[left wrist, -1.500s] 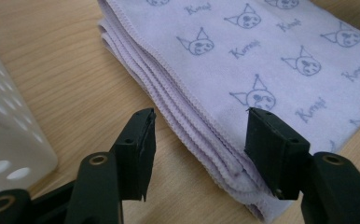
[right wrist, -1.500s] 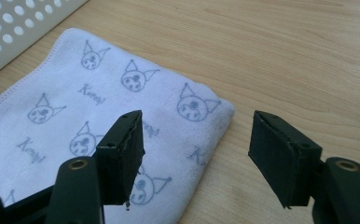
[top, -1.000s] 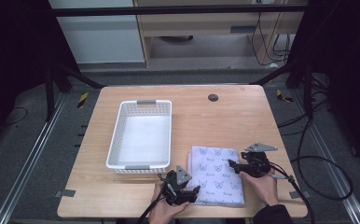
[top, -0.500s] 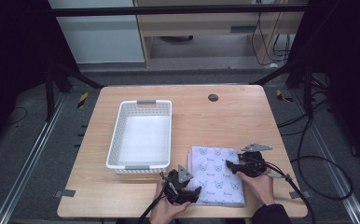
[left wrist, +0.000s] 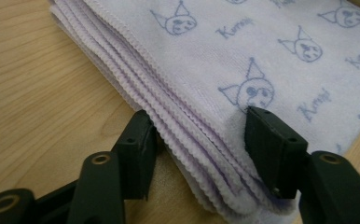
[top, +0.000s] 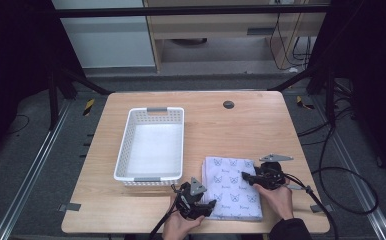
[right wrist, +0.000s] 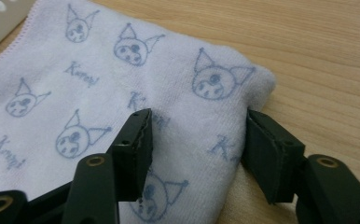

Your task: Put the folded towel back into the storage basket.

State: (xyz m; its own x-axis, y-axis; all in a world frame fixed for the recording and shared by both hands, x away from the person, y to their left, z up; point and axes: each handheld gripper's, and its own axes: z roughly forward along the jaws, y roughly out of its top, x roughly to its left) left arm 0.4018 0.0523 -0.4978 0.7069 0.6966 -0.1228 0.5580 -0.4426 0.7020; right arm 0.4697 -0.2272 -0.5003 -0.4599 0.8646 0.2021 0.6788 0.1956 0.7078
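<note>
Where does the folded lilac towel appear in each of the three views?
High view: folded lilac towel at the table's near edge, right of the white basket.
Left gripper view: its layered edge runs between the black fingers.
Right gripper view: its rounded corner lies between the fingers.
Shared landmark: the printed cat-face pattern.

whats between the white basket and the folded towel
Nothing: in the high view a narrow strip of bare table separates the white basket from the folded towel.
</note>
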